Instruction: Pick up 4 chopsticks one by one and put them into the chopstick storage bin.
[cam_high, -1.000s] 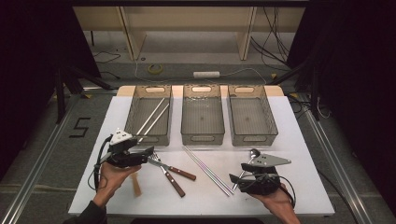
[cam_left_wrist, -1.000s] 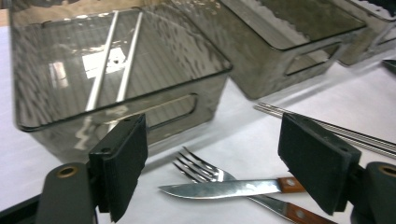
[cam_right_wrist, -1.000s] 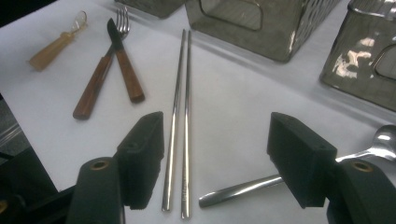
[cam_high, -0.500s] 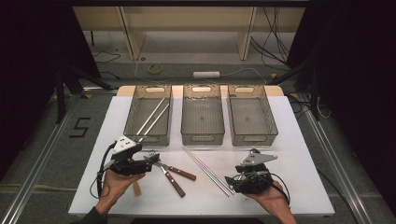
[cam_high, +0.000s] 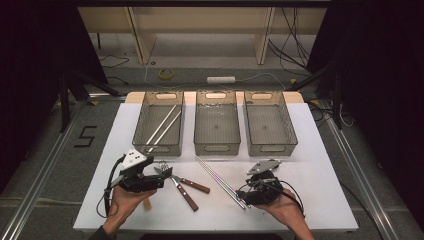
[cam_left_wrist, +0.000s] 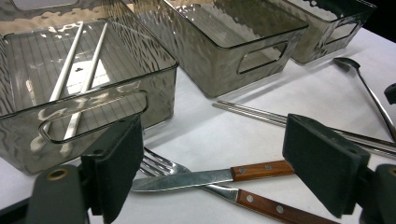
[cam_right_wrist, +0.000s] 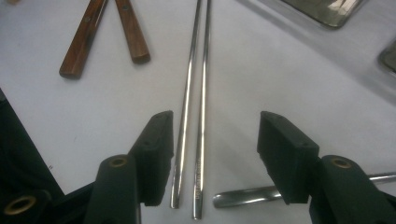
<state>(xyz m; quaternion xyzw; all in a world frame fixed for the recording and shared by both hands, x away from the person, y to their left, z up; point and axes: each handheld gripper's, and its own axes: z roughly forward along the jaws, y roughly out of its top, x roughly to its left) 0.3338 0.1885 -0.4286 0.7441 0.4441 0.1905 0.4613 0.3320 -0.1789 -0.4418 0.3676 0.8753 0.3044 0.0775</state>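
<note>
the right gripper (cam_right_wrist: 212, 140) hangs low with jaws spread over the near ends of the metal chopsticks (cam_right_wrist: 194, 102), which lie side by side on the white table (cam_right_wrist: 70, 112); its view also catches a spoon handle (cam_right_wrist: 243, 196) beside them. the left gripper (cam_left_wrist: 212, 158), jaws spread wide too, frames the crossed knife (cam_left_wrist: 187, 179) and fork (cam_left_wrist: 161, 163), both wooden-handled. the high view adds bare table to the right of the right gripper. farther off, three bins stand in a row; the left bin (cam_high: 161, 145) holds white chopsticks (cam_high: 162, 125).
</note>
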